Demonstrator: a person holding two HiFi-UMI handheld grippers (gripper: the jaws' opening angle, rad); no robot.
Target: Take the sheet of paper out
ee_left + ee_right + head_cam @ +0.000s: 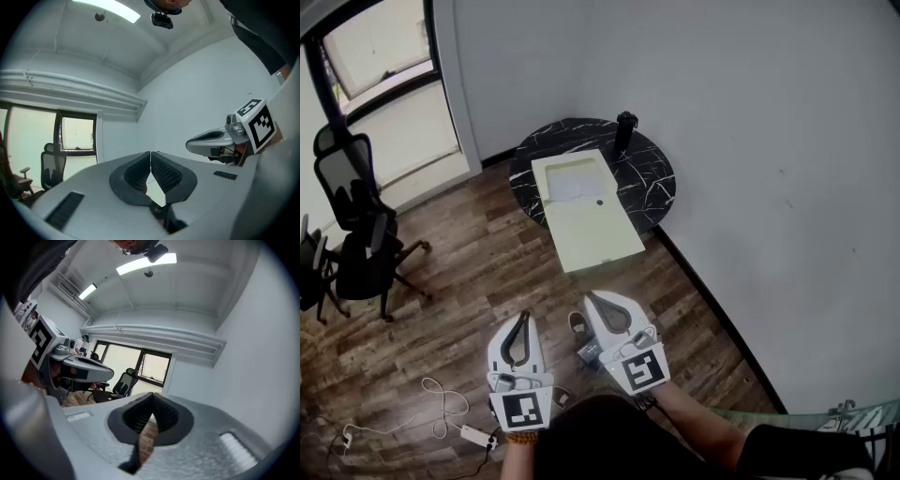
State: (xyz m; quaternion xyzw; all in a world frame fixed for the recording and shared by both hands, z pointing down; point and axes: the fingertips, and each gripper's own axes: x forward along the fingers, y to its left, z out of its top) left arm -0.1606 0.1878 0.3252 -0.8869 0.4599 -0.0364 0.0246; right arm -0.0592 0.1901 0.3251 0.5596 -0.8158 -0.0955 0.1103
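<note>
A pale yellow case [586,225] lies open on a round black marble table [652,183] by the wall. Its near flap hangs over the table's front edge. A white sheet of paper [572,185] rests in the far half. In the head view, both grippers are held low over the wooden floor, well short of the table. My left gripper [523,316] is shut with nothing in it, and its jaws [150,154] meet at the tips. My right gripper [592,297] is likewise shut and empty [151,397]. Each gripper view points up at wall and ceiling.
A black bottle [624,131] stands at the table's far edge. Black office chairs [356,234] stand at the left under the window. A white cable and adapter [473,434] lie on the floor by my left side. White walls close the right side.
</note>
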